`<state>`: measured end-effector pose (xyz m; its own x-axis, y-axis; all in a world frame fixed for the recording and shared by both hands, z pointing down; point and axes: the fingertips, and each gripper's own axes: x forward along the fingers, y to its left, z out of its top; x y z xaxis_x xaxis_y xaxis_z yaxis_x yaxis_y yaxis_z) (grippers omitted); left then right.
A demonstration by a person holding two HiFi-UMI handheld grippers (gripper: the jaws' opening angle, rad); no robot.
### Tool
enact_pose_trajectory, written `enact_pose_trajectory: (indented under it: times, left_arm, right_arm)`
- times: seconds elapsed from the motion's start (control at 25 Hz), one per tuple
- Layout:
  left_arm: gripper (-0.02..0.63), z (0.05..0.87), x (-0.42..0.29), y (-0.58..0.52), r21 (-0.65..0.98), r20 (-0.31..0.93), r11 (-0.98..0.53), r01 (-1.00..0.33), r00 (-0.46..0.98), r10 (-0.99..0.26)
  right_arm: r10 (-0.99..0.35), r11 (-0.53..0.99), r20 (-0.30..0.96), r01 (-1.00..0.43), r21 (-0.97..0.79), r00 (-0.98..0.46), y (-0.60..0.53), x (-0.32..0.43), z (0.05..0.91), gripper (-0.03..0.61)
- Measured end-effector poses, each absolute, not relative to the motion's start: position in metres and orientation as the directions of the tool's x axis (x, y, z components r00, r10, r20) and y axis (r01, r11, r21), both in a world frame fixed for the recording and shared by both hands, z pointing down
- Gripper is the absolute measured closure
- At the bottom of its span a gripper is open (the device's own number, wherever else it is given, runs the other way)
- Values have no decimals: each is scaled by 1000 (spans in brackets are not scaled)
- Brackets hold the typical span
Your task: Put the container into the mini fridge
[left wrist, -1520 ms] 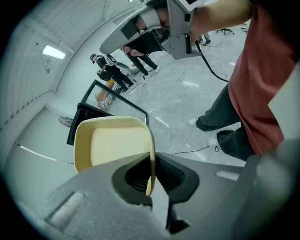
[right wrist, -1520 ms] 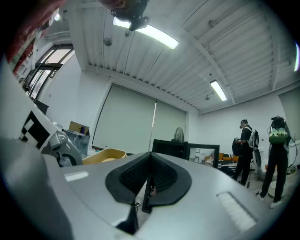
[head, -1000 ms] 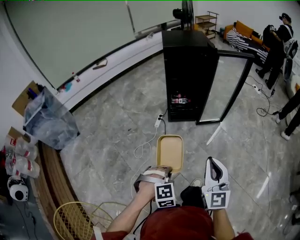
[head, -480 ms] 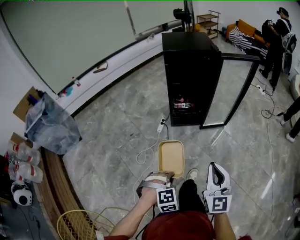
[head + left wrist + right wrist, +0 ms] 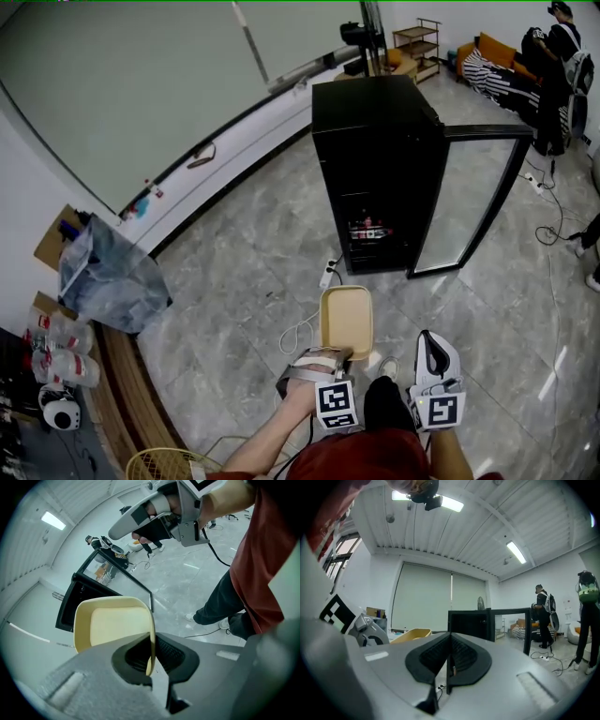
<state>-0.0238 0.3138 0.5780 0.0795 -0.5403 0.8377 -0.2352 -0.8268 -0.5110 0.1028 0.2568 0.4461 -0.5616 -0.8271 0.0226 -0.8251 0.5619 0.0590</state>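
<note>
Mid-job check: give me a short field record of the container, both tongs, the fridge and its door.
container: yellow tray, held short of the fridge
left tongs: shut on the container's near rim
right tongs: shut, empty
fridge: black, straight ahead, items on a lower shelf
door: open, swung to the right
hazard: power strip lying in front of the fridge
</note>
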Motion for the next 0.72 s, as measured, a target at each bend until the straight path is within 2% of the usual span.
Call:
enact_pose_trajectory:
  times: [0.72]
  left_arm:
    - [594, 572, 5, 117, -508, 844, -830, -229, 59, -532]
  right_arm:
    - [-836, 549, 10, -835, 21, -549, 66, 133, 451, 578]
